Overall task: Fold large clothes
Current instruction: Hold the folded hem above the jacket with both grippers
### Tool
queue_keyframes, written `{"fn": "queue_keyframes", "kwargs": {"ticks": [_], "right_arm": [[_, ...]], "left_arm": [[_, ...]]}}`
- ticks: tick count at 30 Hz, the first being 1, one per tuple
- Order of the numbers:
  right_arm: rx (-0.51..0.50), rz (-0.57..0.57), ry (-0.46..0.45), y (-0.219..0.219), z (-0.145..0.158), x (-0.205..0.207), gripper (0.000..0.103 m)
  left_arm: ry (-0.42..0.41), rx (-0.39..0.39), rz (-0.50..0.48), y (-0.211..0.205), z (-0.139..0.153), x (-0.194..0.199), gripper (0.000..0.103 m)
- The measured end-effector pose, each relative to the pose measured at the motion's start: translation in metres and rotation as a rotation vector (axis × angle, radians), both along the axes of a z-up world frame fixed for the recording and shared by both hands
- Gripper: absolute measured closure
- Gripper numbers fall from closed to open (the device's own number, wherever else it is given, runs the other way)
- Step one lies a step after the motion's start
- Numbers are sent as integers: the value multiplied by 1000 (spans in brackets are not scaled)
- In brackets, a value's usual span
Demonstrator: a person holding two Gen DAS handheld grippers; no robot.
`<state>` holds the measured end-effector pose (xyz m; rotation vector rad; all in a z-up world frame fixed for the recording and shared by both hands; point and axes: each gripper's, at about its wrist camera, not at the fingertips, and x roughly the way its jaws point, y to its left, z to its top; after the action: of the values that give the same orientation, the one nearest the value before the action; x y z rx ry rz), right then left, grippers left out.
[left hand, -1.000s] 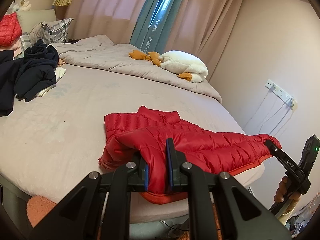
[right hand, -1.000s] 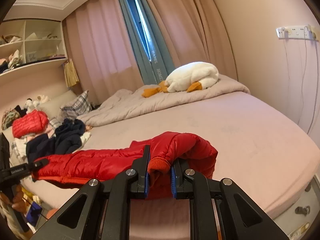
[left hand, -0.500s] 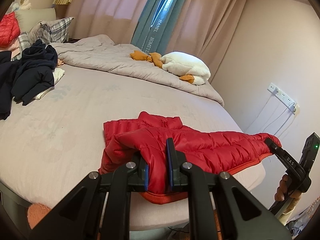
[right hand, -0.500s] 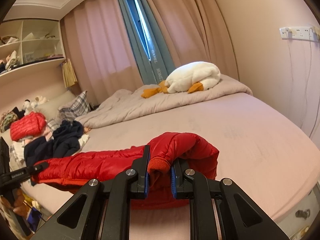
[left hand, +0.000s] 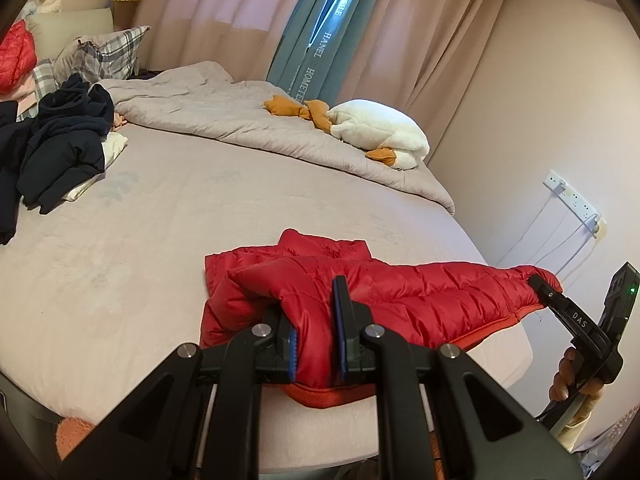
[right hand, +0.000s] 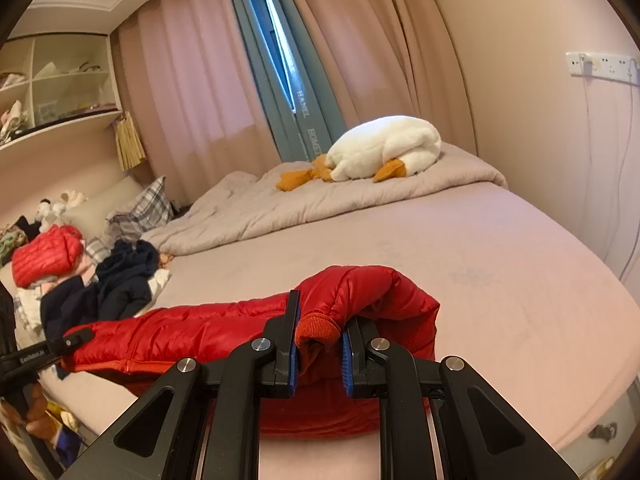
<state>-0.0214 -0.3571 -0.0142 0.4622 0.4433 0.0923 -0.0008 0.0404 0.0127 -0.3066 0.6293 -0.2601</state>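
A red puffer jacket (left hand: 400,296) lies stretched along the near edge of the bed (left hand: 160,240). My left gripper (left hand: 316,344) is shut on its left end, with red fabric pinched between the blue pads. My right gripper (right hand: 318,344) is shut on the other end, on a sleeve with an orange knit cuff (right hand: 318,328). In the right wrist view the jacket (right hand: 192,332) runs left to the left gripper (right hand: 60,348). In the left wrist view the right gripper (left hand: 568,312) holds the jacket's far right tip.
A pile of dark navy clothes (left hand: 60,140) lies on the bed's left side, with a second red jacket (right hand: 44,256) by plaid pillows (left hand: 108,52). A rumpled grey duvet (left hand: 240,120) and a white goose plush (left hand: 380,132) lie at the far side. A power strip (left hand: 572,200) hangs on the right wall.
Both grippers have moved forward a little over the bed with the jacket still held. The jacket's hem now lies further onto the mattress.
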Motion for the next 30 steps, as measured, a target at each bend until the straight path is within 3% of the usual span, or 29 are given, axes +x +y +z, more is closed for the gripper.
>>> {"fn": "queue_keyframes", "kwargs": {"ticks": [30], "right_arm": [[-9, -11, 52, 1, -3, 35, 86]], "left_arm": [[47, -7, -6, 2, -1, 37, 89]]}}
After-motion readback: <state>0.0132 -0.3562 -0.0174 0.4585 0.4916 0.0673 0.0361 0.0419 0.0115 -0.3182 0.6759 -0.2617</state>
